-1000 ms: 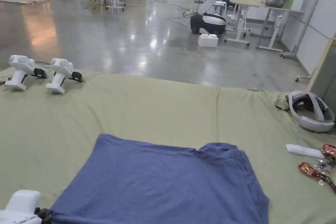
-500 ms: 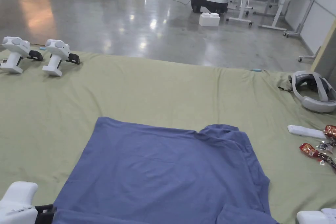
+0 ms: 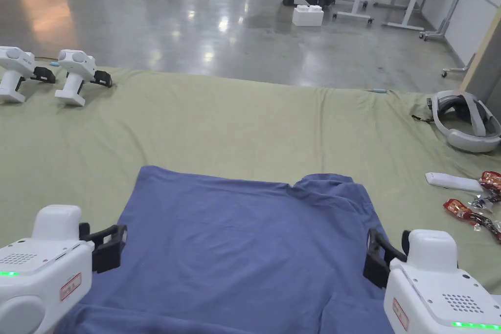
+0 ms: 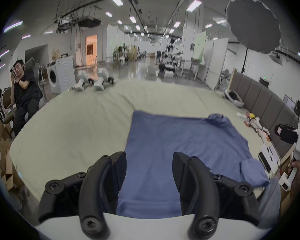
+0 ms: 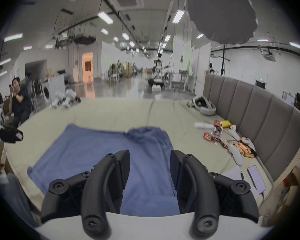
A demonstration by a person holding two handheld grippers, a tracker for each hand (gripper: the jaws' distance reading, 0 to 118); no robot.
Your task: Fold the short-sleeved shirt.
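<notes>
A blue short-sleeved shirt (image 3: 244, 247) lies spread flat on the green sheet (image 3: 244, 124), with its far right part bunched into a small fold (image 3: 328, 188). My left gripper (image 3: 110, 247) hovers at the shirt's left edge, jaws open with nothing between them. My right gripper (image 3: 384, 256) hovers at the shirt's right edge, also open and holding nothing. In the left gripper view the open jaws frame the shirt (image 4: 171, 139), and the other gripper (image 4: 287, 133) shows far right. In the right gripper view the shirt (image 5: 102, 150) lies below the parted jaws.
Two spare grippers (image 3: 73, 76) stand at the sheet's back left corner. A headset (image 3: 465, 120), a white remote (image 3: 452, 182) and snack wrappers (image 3: 469, 212) lie along the right side. A padded panel (image 5: 249, 113) borders the right. A person (image 4: 22, 94) sits off the left edge.
Both grippers have come up and forward from the near edge to flank the shirt's sides. The head camera has tilted down. The shirt lies as before.
</notes>
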